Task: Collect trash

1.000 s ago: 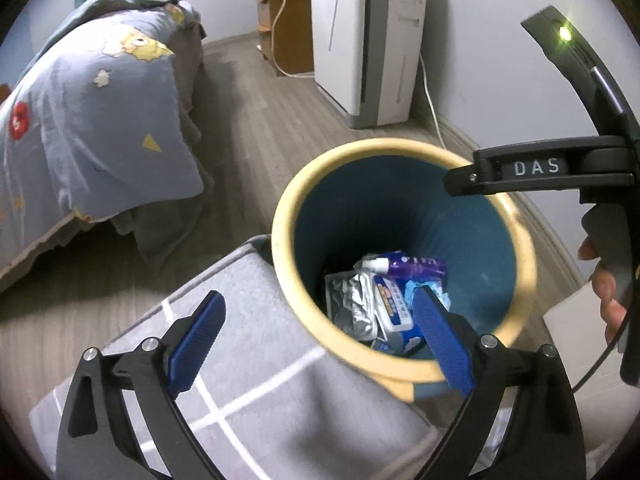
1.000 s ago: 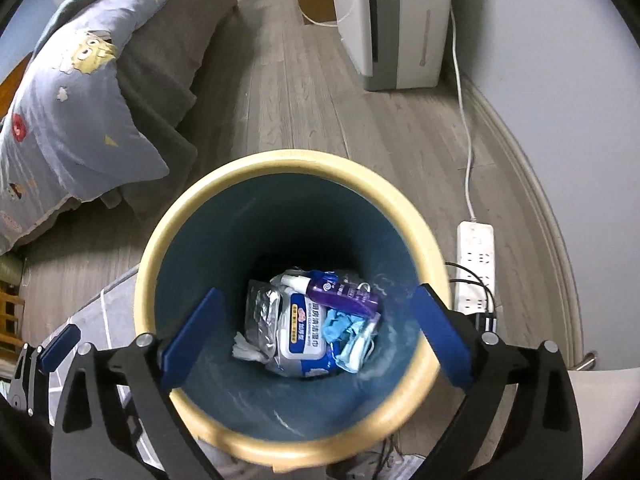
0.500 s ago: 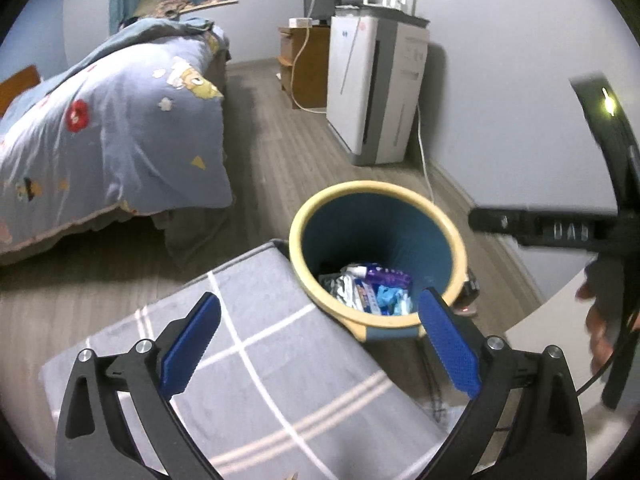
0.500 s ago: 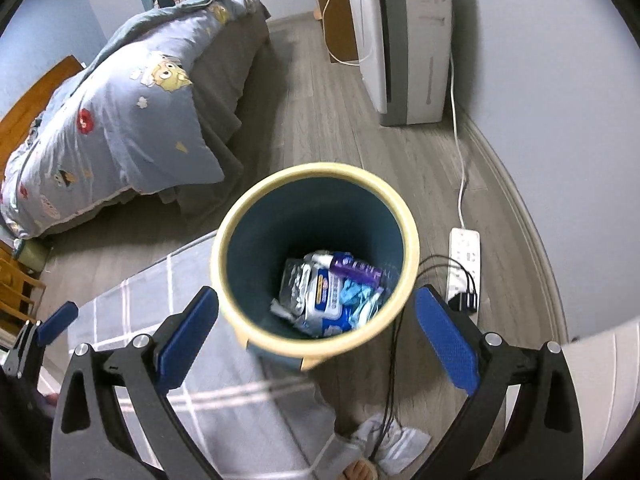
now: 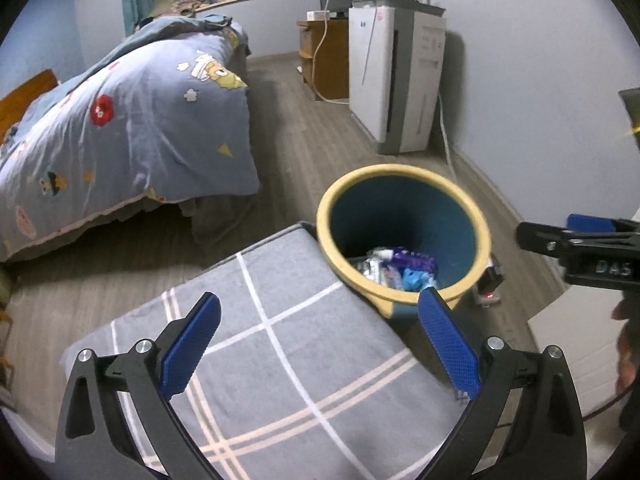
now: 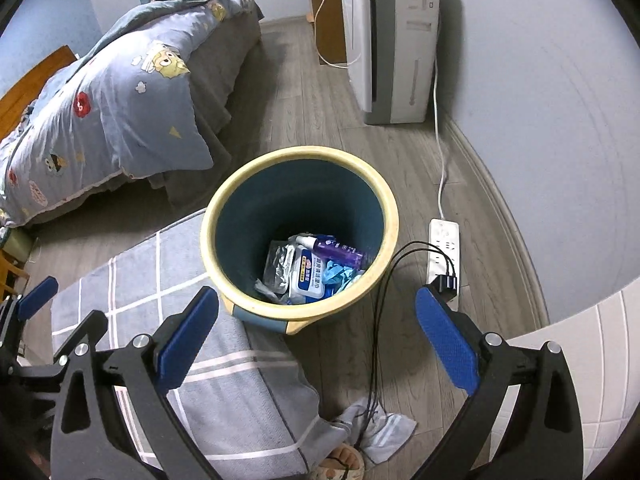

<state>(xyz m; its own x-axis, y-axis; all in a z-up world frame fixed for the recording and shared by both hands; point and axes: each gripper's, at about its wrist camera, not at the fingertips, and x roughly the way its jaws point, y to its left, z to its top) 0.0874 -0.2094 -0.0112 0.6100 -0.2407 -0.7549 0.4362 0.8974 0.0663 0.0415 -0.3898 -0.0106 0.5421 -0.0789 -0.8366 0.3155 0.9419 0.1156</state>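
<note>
- Holding both grippers above the trash bin (image 6: 299, 236), both with nothing in them: left gripper (image 5: 320, 346) spread wide over the grey plaid cushion (image 5: 280, 360), right gripper (image 6: 318, 342) spread wide, bin rim between its fingers in view.
- Trash sits at the bin bottom: 1 purple bottle (image 6: 338, 251), 1 white-and-blue wipes pack (image 6: 308, 276), 1 silver foil wrapper (image 6: 278, 266), 1 crumpled blue bit (image 6: 338, 274). So 4 pieces I can count; more may hide underneath.
- Step in hand, my read: scanning for the next piece. None visible outside the bin here, so pan slowly, jaws kept open.
- Watch the 2 black cables (image 6: 378, 320) from the power strip (image 6: 444, 252) beside the bin; snag risk for the right fingers.
- Count: 1 bin, 1 cushion, 1 strip, 2 grippers.
</note>
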